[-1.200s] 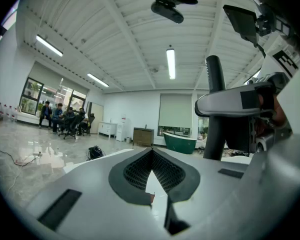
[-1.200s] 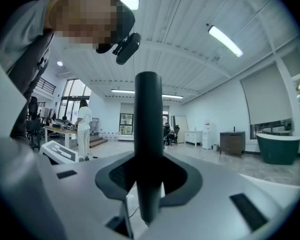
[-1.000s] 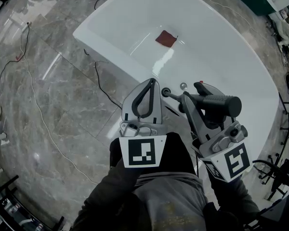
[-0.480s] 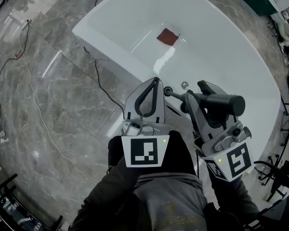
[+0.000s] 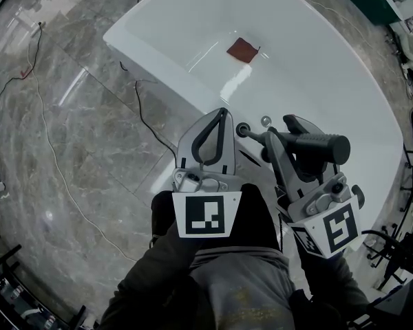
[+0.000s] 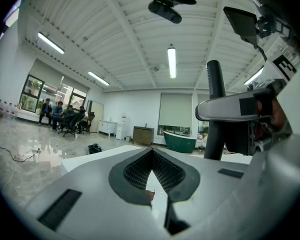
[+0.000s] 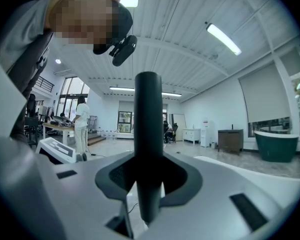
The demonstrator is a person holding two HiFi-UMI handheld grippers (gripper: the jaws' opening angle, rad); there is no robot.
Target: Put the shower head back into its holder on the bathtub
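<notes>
Jaws of the right gripper (image 7: pixel 149 191) pinch the dark shower head (image 7: pixel 148 129); the left gripper (image 6: pixel 151 181) is pressed together, empty. The carrying step seems in hand; next it likely needs lowering into the chrome holder (image 5: pixel 242 128) on the bathtub (image 5: pixel 316 67) rim.

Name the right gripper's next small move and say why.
Probably ease the right gripper down toward the chrome fittings on the bathtub rim. Its jaws are shut on the dark shower head, which is held beside them and not yet seated. The left gripper is shut and empty.
</notes>
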